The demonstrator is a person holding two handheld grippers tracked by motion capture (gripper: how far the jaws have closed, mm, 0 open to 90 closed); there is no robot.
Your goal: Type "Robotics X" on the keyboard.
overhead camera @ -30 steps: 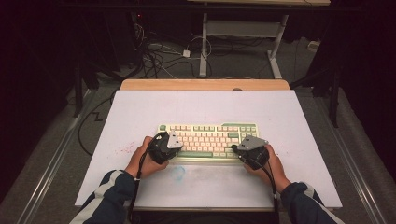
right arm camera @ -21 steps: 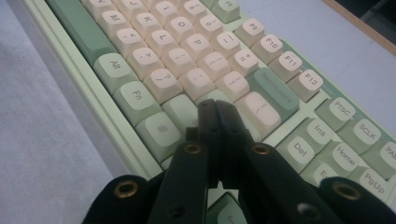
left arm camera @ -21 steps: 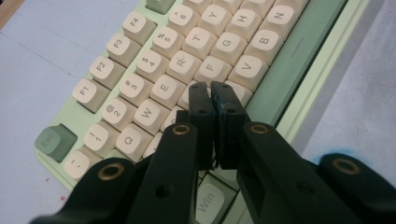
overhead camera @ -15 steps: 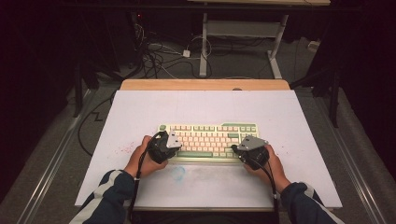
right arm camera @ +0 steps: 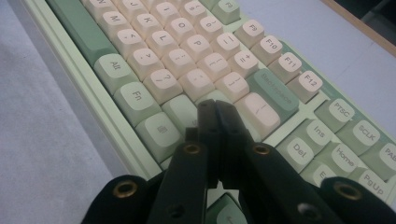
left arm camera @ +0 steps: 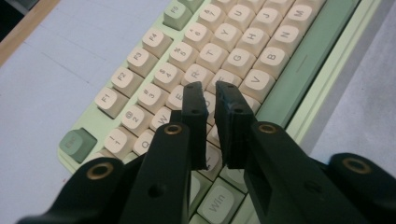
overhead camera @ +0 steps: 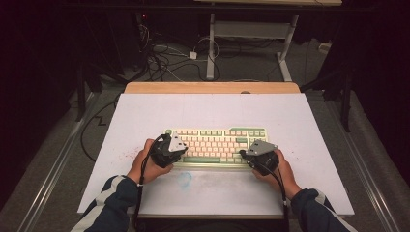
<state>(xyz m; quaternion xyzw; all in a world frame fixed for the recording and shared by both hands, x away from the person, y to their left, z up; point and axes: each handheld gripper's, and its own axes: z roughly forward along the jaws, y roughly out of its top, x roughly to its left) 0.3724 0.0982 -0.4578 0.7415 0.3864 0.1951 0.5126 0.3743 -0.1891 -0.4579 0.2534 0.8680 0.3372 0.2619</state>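
Jaws of left gripper (left arm camera: 211, 93) stand a narrow gap apart, just been opening, nothing between them; tips over the letter keys at the left end of the keyboard (overhead camera: 217, 145). Right gripper (right arm camera: 215, 109) jaws pressed together, empty, over the keys near Enter at the right end. Keyboard lies on the white table (overhead camera: 145, 111), near its front edge.

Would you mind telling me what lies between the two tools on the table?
In the high view, the keyboard spans the stretch between the left tool and the right tool, its cream keys and green spacebar showing.
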